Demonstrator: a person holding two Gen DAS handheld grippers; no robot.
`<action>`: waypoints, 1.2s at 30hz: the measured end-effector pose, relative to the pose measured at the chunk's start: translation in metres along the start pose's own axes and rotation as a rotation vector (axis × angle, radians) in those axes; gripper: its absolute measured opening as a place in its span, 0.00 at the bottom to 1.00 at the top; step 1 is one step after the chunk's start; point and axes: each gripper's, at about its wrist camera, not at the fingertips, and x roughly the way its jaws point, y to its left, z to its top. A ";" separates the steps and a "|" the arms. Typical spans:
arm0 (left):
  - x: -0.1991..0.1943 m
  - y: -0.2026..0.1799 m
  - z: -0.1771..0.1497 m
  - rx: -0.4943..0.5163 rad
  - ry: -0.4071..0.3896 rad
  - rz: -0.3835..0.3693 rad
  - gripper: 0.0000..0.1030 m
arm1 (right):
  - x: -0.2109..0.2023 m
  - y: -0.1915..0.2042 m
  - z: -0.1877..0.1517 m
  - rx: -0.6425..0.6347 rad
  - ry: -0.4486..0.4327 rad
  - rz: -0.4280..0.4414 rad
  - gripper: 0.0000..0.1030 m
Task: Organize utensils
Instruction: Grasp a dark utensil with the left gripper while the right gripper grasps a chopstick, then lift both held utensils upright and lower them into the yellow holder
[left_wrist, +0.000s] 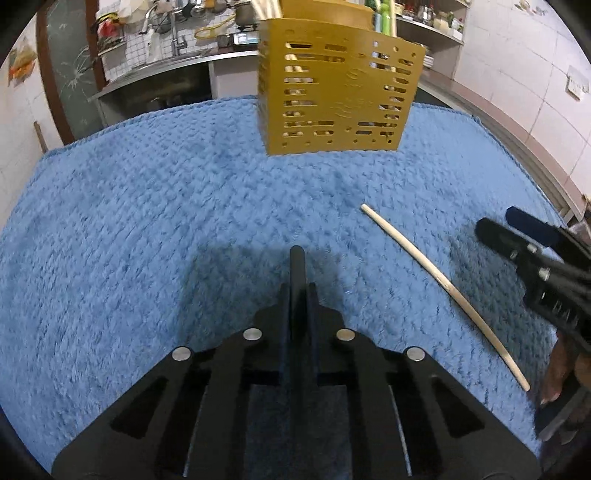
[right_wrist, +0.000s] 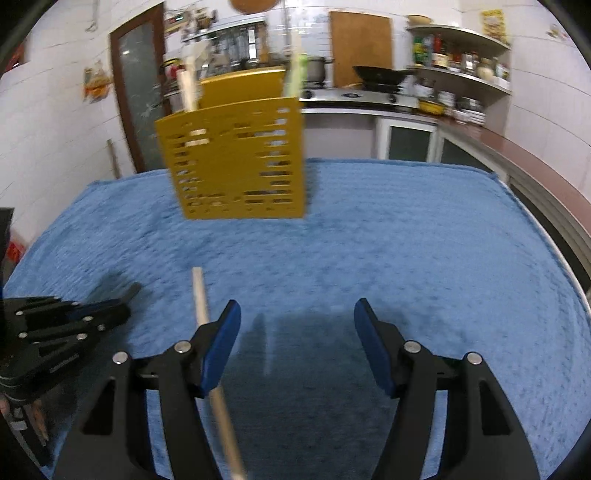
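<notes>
A yellow slotted utensil holder (left_wrist: 338, 88) stands at the far side of the blue towel (left_wrist: 147, 221), with sticks and a green utensil in it. It also shows in the right wrist view (right_wrist: 236, 158). A single wooden chopstick (left_wrist: 443, 291) lies on the towel, right of my left gripper (left_wrist: 297, 254), which is shut and empty. In the right wrist view the chopstick (right_wrist: 201, 299) lies just left of, and partly under, the left finger of my right gripper (right_wrist: 295, 325), which is open and empty above the towel. The right gripper also shows in the left wrist view (left_wrist: 517, 236).
The towel (right_wrist: 424, 258) covers the table. Behind it are a counter with a sink (left_wrist: 166, 62), a stove with a wok (right_wrist: 376, 79) and shelves of jars (right_wrist: 461, 59). A tiled wall and a counter edge run along the right.
</notes>
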 end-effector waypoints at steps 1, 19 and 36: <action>0.000 0.002 0.000 -0.006 0.001 -0.005 0.09 | 0.002 0.006 0.001 -0.010 0.007 0.021 0.61; 0.002 0.001 -0.002 -0.010 -0.012 0.001 0.09 | 0.029 0.033 -0.001 -0.079 0.158 0.041 0.06; 0.010 0.005 0.011 -0.032 0.002 -0.009 0.09 | 0.032 0.010 0.009 -0.022 0.234 -0.027 0.07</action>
